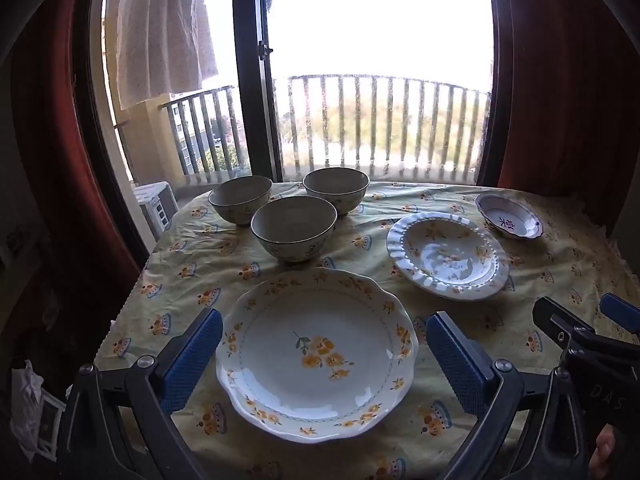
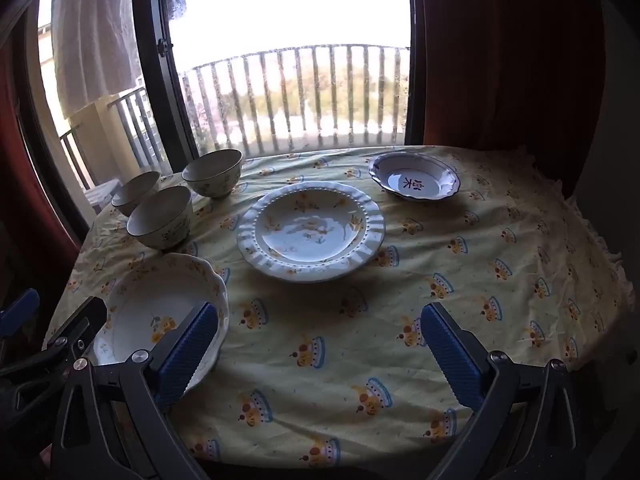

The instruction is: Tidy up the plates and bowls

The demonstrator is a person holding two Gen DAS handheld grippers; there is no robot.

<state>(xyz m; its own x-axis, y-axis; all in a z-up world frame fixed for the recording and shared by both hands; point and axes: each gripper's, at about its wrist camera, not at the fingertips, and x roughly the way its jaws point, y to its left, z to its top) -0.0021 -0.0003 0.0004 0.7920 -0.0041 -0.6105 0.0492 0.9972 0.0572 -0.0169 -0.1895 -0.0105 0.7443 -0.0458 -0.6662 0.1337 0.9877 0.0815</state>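
- The left gripper (image 1: 322,354) stands spread as wide as it goes, empty, tilted down over the near edge of the table (image 1: 560,248); no pad touches anything.
- The right gripper (image 2: 318,350) is just as wide and empty, with only bare tablecloth (image 2: 340,360) between its blue pads.
- The flowered plate (image 1: 316,354) lies flat on the cloth, framed between the left gripper's two fingers in the left wrist view; whether they hang above it or flank it I cannot tell.
- The same plate sits just left of the right gripper, partly behind its left finger (image 2: 186,354).
- Beyond lie the ruffled plate (image 1: 448,256) near the middle and the small dish (image 2: 414,176) far right, well apart.
- Three bowls (image 1: 294,226) cluster at the far left, near one another, the closest just behind the flowered plate.
- Risk, as I judge it: a flat plate offers only a thin glazed rim, so a shallow pinch may slip and drop it.
- The loose, wrinkled cloth may drag with a pushed plate and shift the bowls.
- The two grippers are close together; reaching for the same plate may knock them into each other.
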